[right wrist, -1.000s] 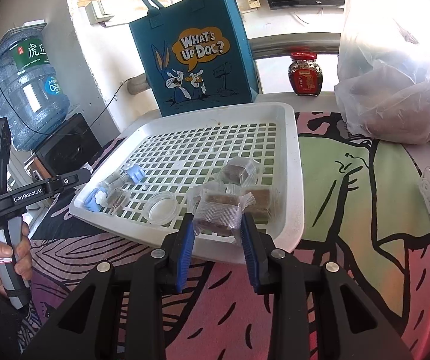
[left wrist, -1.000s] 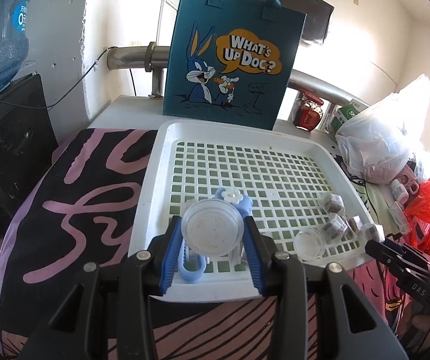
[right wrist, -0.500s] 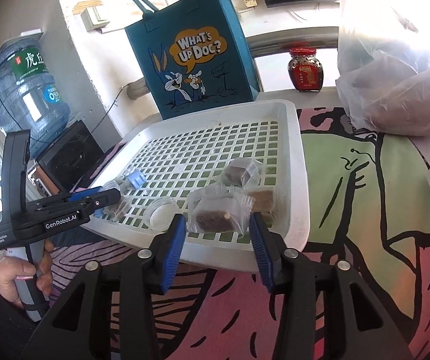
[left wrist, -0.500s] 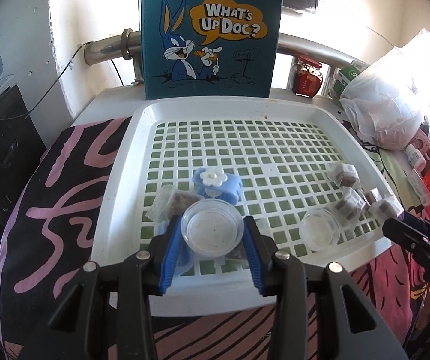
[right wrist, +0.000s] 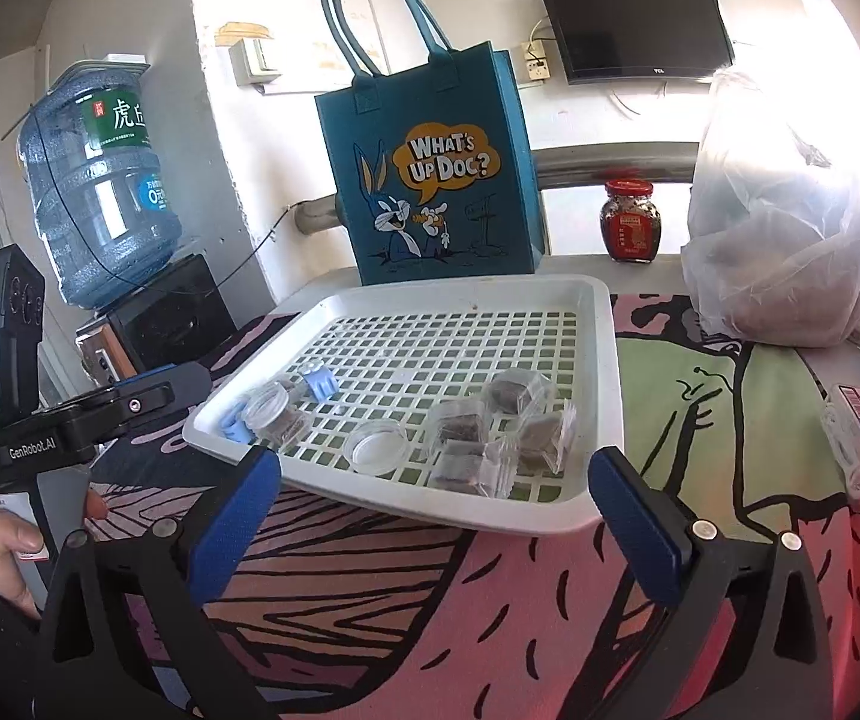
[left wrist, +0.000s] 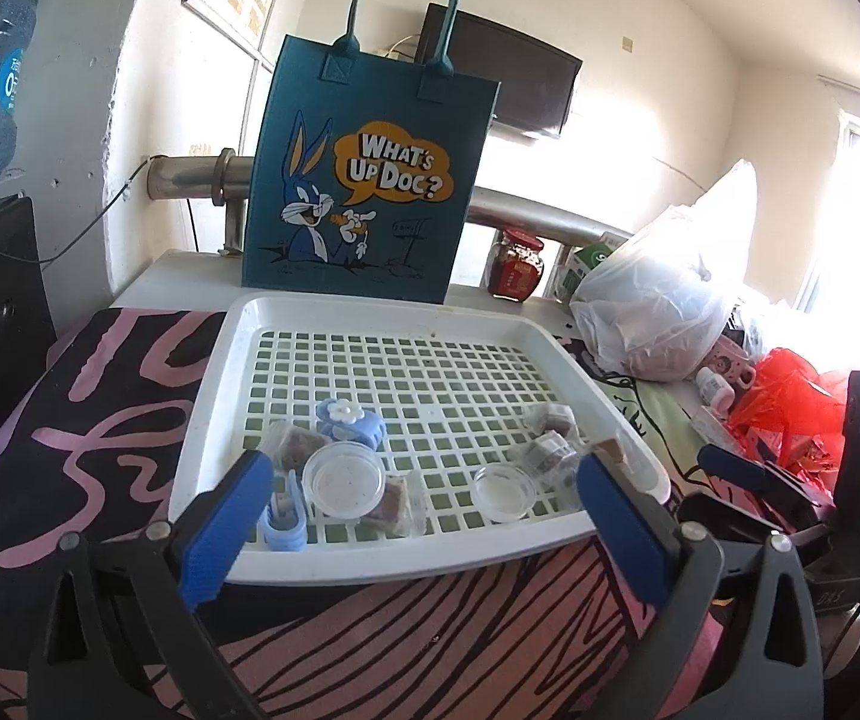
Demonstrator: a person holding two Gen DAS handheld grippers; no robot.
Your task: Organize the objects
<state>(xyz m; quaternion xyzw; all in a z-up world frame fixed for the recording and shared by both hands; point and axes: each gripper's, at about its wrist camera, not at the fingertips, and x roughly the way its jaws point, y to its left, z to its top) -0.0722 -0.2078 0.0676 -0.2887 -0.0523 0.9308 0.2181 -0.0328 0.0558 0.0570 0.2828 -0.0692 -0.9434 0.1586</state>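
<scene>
Both the left gripper [left wrist: 415,525] and right gripper [right wrist: 430,516] gape wide, empty. Just ahead, a white plastic lattice tray [left wrist: 424,309] holds round clear lidded cups [left wrist: 343,479], crinkly wrapped brown cubes [right wrist: 467,468] and blue clips [left wrist: 349,423]. Beyond stands a felt tote [left wrist: 364,180].

The supporting surface is a table covered by a patterned cloth [right wrist: 550,600] in pink, black and green. Resting directly on the cloth: 1 white perforated tray [left wrist: 208,396], set centrally. Behind the tray, on the bare white ledge [left wrist: 190,276], stands 1 blue tote bag [left wrist: 370,180], upright, just beside the tray's far rim. To its right stands 1 red-lidded jar [right wrist: 631,222]. A filled translucent plastic bag [right wrist: 790,240] sits at the right, near the tray. A red plastic bag [left wrist: 790,402] lies at the far right edge.
</scene>
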